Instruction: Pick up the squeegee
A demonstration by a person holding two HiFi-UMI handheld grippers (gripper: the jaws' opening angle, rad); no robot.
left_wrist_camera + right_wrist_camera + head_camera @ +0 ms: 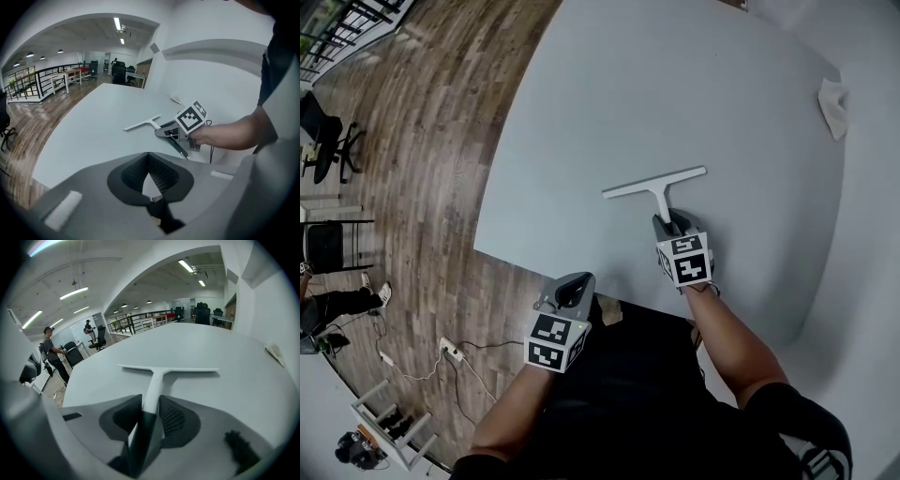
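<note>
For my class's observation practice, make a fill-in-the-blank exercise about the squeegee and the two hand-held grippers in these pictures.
1. The squeegee lies flat on the ___.
2. Its handle sits between the jaws of the ___ hand-held gripper.
3. The left hand-held gripper holds ___.
4. The crumpled cloth is ___ in colour.
Missing words: table; right; nothing; white.
</note>
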